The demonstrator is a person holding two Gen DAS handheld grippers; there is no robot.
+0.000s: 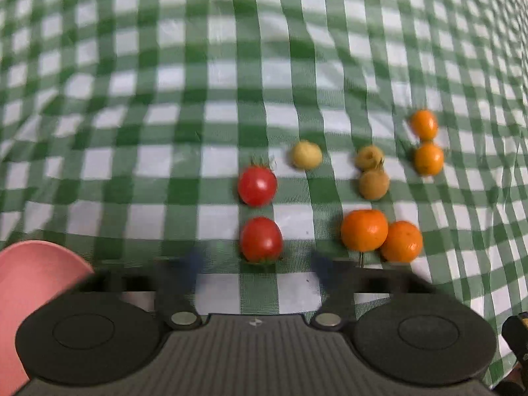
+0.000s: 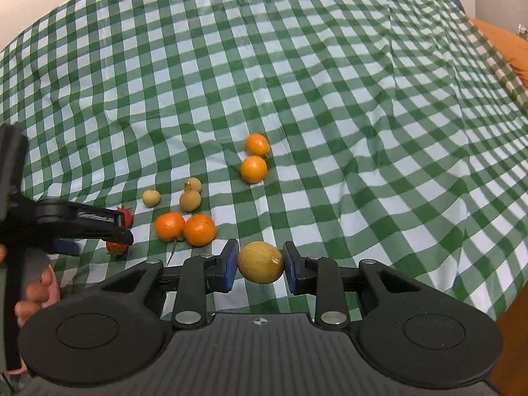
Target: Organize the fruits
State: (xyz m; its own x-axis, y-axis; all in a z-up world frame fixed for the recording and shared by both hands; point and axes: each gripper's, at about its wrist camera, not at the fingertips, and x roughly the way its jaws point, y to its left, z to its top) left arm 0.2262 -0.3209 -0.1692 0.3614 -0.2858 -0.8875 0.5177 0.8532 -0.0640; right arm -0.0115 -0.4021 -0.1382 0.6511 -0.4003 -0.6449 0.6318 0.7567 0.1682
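My right gripper (image 2: 260, 265) is shut on a yellow-brown round fruit (image 2: 260, 266) and holds it above the cloth. My left gripper (image 1: 255, 264) is open and empty, just in front of the near red tomato (image 1: 260, 239); a second tomato (image 1: 257, 184) lies behind it. Two mandarins (image 1: 364, 230) touch at the right, with two brown longans (image 1: 373, 183) and two small oranges (image 1: 428, 158) behind them. A pale yellow fruit (image 1: 306, 154) lies alone. In the right wrist view the left gripper (image 2: 99, 224) hides most of the tomatoes (image 2: 125, 216).
A green-and-white checked cloth (image 2: 297, 82) covers the table. A pink plate (image 1: 29, 283) sits at the left gripper's near left. The table's right edge (image 2: 508, 300) drops off close to the right gripper. An orange cushion (image 2: 505, 46) lies far right.
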